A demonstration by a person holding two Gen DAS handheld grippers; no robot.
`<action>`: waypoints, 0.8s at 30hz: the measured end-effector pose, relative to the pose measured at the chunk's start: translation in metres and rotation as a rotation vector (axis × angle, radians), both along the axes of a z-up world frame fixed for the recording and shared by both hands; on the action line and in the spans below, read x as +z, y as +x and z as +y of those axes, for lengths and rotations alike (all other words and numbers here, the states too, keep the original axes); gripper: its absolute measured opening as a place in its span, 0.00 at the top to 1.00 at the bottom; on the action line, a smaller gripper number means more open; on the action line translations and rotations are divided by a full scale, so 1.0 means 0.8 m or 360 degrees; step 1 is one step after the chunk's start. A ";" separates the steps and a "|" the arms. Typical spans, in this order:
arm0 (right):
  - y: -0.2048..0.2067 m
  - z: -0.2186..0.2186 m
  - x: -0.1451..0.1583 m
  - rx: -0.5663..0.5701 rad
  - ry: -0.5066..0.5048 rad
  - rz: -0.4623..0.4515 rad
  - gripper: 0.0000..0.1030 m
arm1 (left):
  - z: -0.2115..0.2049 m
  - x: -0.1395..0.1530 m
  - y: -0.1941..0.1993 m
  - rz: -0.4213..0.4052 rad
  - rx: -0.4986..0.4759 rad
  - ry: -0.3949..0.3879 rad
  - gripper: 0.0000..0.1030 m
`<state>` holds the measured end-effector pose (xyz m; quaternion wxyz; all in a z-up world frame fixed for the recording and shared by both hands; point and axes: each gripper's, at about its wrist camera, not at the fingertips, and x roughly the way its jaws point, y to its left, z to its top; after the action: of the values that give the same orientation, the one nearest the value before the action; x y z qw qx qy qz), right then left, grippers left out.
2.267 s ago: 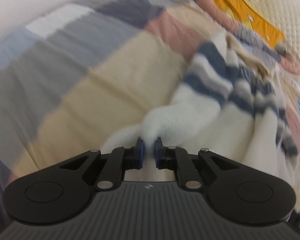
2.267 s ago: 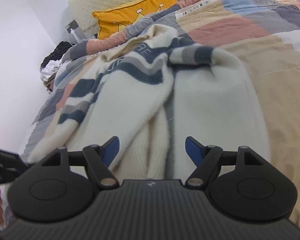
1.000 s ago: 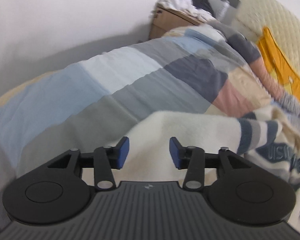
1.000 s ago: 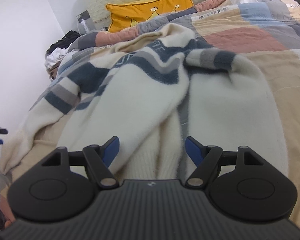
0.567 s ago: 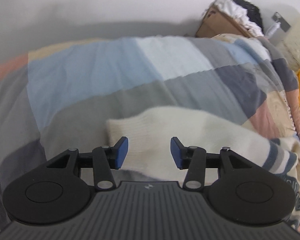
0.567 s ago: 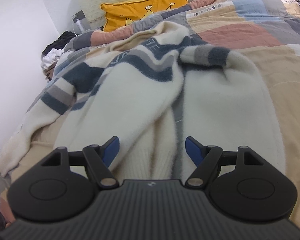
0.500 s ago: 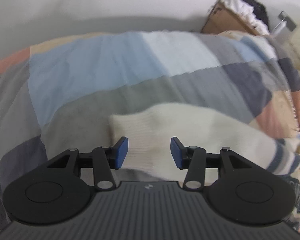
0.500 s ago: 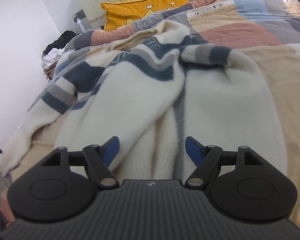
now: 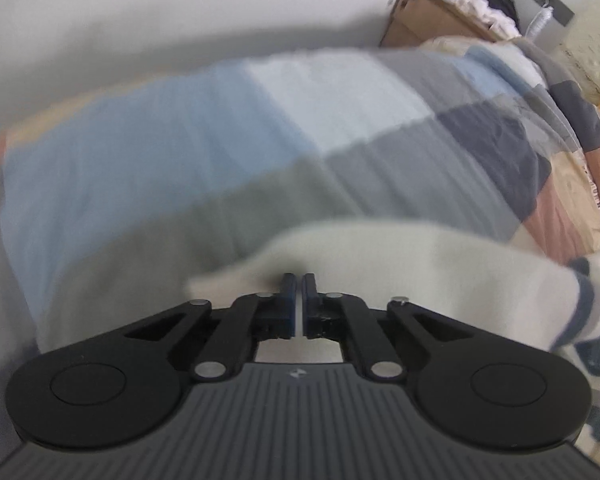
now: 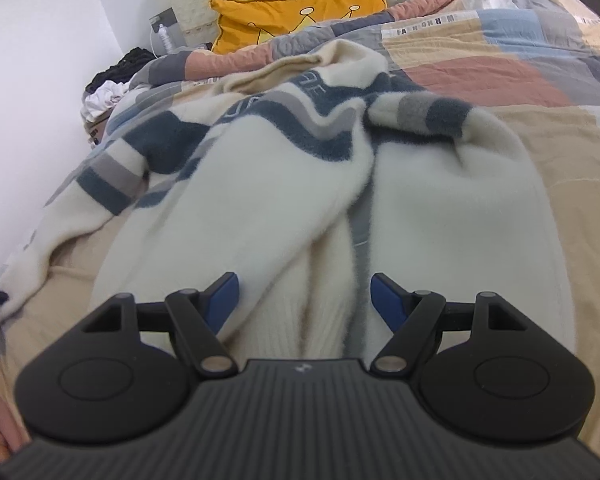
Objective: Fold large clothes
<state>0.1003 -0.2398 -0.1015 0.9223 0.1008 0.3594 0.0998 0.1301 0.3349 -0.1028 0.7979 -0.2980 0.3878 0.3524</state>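
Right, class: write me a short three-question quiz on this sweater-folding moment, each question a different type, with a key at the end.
1. True or false: the right tongs are clamped on the cream striped sweater.
2. Multiple choice: what do the left tongs grip?
A. the yellow pillow
B. the cuff end of the sweater's sleeve
C. the patchwork quilt
3. Fill in: the right tongs hover over the sweater's ribbed ____.

Key:
1. False: their jaws stand wide apart above the fabric, pressing nothing.
2. B: the jaws have just closed on the cream sleeve end.
3. hem
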 end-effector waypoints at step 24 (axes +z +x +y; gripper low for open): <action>0.030 -0.010 0.001 -0.0063 0.0065 0.0053 0.28 | 0.100 0.051 -0.020 -0.0128 -0.0396 -0.0159 0.99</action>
<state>0.1240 -0.2478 -0.1003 0.9158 0.1283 0.3704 0.0871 0.1138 0.4150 -0.0620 0.8345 -0.3008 0.4065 0.2186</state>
